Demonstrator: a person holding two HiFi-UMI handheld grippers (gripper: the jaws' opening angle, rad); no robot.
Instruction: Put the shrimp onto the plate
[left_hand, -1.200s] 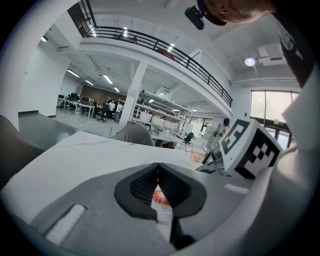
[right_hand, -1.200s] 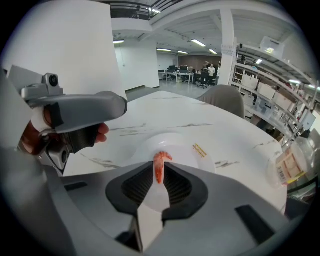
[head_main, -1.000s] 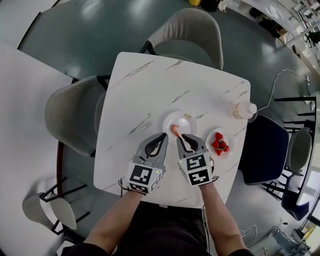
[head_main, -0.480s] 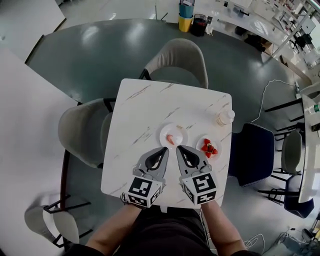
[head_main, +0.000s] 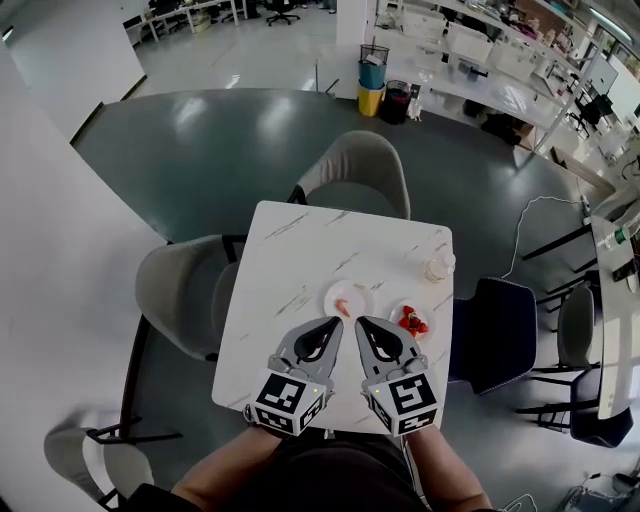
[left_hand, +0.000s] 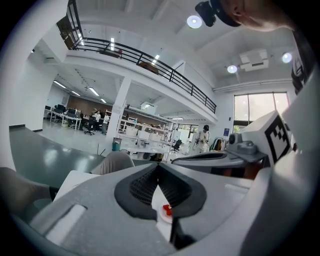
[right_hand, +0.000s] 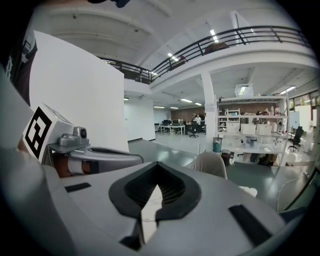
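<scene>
**Head view: shrimp lies on the plate, both claws shut and empty**

The shrimp (head_main: 343, 304) sits on the white plate (head_main: 356, 291), just ahead of the tips of the left claw (head_main: 333, 323) and the right claw (head_main: 361, 322). Each claw's own view shows its jaws pressed together with nothing between. I'd reckon the shrimp light, soft and slippery. A gentle pinch across its thick middle would suit, not the tail.

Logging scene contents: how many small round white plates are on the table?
2. One small round white plate, holding the pink shrimp, sits centrally on the white marble table; the other plate, right of it, holds red pieces. None appears hidden.
</scene>
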